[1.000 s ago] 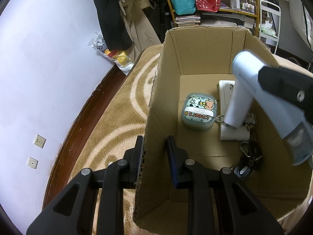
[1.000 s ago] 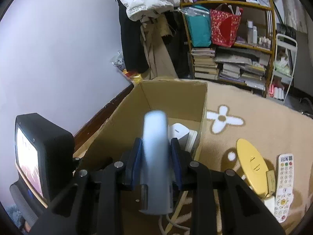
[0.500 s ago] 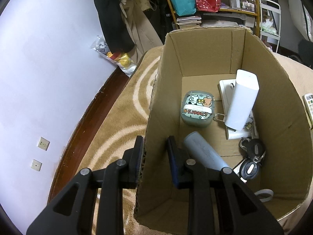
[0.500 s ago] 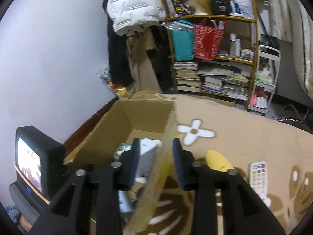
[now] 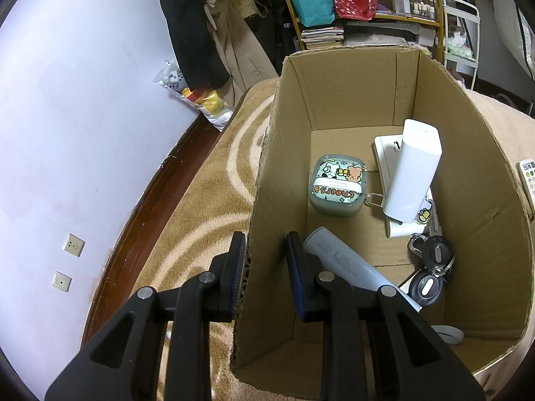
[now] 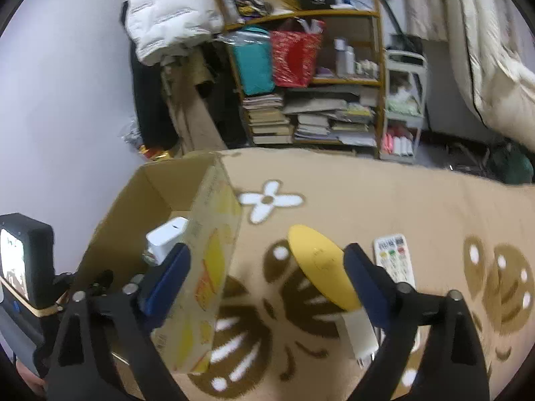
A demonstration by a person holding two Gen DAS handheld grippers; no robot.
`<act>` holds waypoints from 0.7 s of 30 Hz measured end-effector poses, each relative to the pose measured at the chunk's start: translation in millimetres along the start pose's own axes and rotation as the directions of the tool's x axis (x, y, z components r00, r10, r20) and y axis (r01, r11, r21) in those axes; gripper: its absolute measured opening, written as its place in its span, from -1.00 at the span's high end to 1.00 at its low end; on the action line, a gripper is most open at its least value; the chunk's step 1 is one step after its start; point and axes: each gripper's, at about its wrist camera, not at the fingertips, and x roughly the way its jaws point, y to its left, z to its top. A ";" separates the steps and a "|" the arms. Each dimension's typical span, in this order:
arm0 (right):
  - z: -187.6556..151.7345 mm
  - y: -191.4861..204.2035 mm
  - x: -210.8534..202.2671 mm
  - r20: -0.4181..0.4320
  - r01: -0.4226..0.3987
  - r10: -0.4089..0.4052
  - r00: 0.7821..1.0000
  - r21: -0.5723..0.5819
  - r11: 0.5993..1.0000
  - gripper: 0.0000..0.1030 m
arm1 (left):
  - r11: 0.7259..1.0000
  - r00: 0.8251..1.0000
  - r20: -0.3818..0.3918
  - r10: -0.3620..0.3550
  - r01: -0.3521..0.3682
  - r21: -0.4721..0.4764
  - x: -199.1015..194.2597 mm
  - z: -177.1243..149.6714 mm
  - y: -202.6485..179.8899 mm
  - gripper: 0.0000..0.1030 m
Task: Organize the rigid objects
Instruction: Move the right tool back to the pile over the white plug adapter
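The yellow object (image 6: 321, 264) lies on the carpet (image 6: 418, 200) right of the cardboard box (image 5: 351, 90), framed between the wide-spread fingers of the right gripper (image 6: 267, 274), which holds nothing. It should probably be straddled squarely before closing (its flat disc may slip). The box wall is pinched by the left gripper (image 5: 264, 267). Counted: one yellow object, one remote control (image 6: 394, 257), one box.

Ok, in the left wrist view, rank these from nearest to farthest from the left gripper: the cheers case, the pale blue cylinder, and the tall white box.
1. Pale blue cylinder: beside the left gripper, on the box floor.
2. Cheers case: mid-floor, further in.
3. Tall white box: farthest, leaning toward the right wall of the cardboard box.
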 end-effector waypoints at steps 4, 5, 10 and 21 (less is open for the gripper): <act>-7.3 -14.7 2.5 -0.027 0.051 -0.050 0.998 0.023 0.998 -0.95 | 1.000 1.000 0.002 0.000 0.000 0.002 -0.6 0.5 -0.3 0.52; -9.5 -19.4 2.9 -0.034 0.059 -0.058 0.998 0.029 0.998 -0.95 | 1.000 1.000 0.002 0.000 0.000 0.001 -0.3 0.2 0.0 0.52; -21.3 -41.8 3.5 -0.063 0.090 -0.085 0.994 0.077 0.993 -0.95 | 1.000 1.000 0.002 0.000 0.000 0.001 -0.4 0.4 0.3 0.52; -57.4 -73.1 10.3 -0.157 0.169 -0.145 0.977 0.152 0.974 -0.94 | 1.000 1.000 0.003 -0.003 0.003 0.001 -1.8 -1.3 0.9 0.52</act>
